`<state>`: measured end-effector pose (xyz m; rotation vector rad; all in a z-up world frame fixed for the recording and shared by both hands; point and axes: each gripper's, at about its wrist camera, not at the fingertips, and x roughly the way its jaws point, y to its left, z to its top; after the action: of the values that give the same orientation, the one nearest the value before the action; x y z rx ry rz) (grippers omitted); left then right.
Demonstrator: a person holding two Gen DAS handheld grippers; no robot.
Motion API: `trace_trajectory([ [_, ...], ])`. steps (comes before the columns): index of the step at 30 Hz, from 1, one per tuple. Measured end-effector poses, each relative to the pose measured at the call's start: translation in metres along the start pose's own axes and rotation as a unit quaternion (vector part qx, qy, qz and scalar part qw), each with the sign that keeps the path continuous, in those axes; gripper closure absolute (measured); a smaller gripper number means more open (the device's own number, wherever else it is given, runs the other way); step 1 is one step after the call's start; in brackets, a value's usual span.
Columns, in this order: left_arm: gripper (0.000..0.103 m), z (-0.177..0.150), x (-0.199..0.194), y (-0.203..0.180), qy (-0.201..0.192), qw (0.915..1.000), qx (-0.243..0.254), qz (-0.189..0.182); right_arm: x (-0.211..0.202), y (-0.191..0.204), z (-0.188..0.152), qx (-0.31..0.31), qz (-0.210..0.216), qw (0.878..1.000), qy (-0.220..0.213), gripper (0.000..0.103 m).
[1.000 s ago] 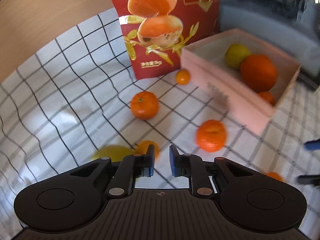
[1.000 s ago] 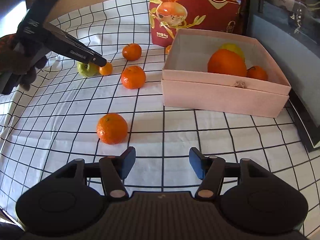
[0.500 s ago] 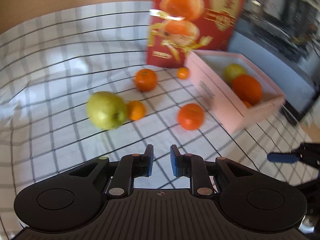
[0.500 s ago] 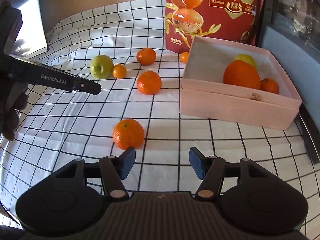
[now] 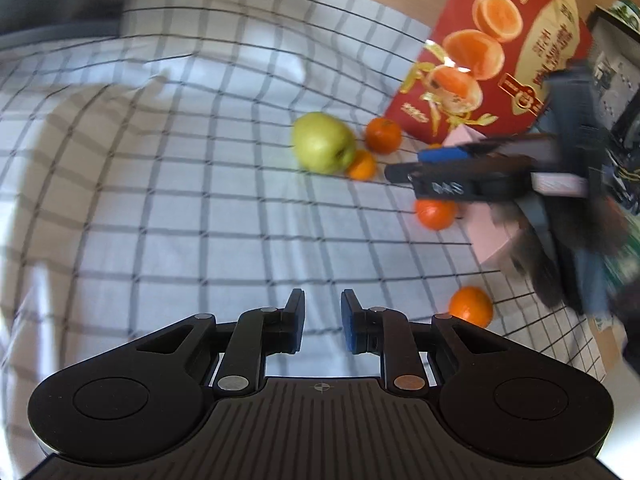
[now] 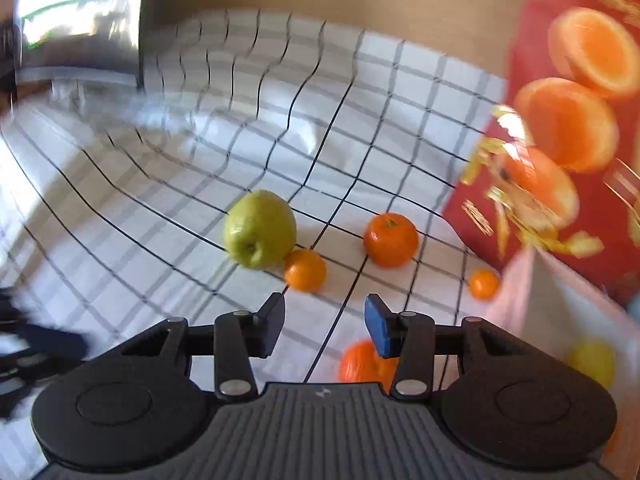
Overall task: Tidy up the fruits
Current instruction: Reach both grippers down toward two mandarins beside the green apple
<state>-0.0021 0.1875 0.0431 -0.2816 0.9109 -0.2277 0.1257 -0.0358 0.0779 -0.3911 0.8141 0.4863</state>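
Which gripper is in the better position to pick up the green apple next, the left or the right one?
Probably the right gripper. Its jaws are open and the green apple lies close ahead, slightly left. The left gripper is nearly closed, and the apple sits farther from it.

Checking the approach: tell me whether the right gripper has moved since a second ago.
Yes. The right gripper has advanced toward the green apple, leaving the pink box at the right edge.
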Motion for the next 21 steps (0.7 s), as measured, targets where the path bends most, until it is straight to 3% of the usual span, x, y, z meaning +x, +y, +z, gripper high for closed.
trace_trajectory([
  [2,0.080,-0.007,-0.011,0.011,-0.002,0.9998,-0.015,0.011,0.024,0.005,0.009,-0.042,-0.011,0.999,0.016,0.059],
  [6,0.080,-0.012,-0.029,0.032,-0.009,0.9984,-0.041,0.039,0.052,0.007,0.018,-0.067,0.021,0.997,0.042,0.059],
  [9,0.080,-0.014,-0.037,0.042,-0.014,0.9969,-0.056,0.054,0.064,0.013,0.017,-0.076,0.016,0.996,0.048,0.071],
  [11,0.080,-0.013,-0.040,0.045,-0.015,0.9966,-0.056,0.058,0.064,0.016,0.018,-0.068,0.013,0.997,0.046,0.072],
  [17,0.080,-0.010,-0.027,0.036,-0.003,0.9983,-0.041,0.042,0.032,0.015,0.005,-0.015,0.043,0.998,0.037,0.072],
  [21,0.080,-0.008,-0.011,0.024,0.010,0.9991,-0.032,0.025,-0.010,0.032,-0.022,-0.011,0.075,0.997,0.024,0.072],
])
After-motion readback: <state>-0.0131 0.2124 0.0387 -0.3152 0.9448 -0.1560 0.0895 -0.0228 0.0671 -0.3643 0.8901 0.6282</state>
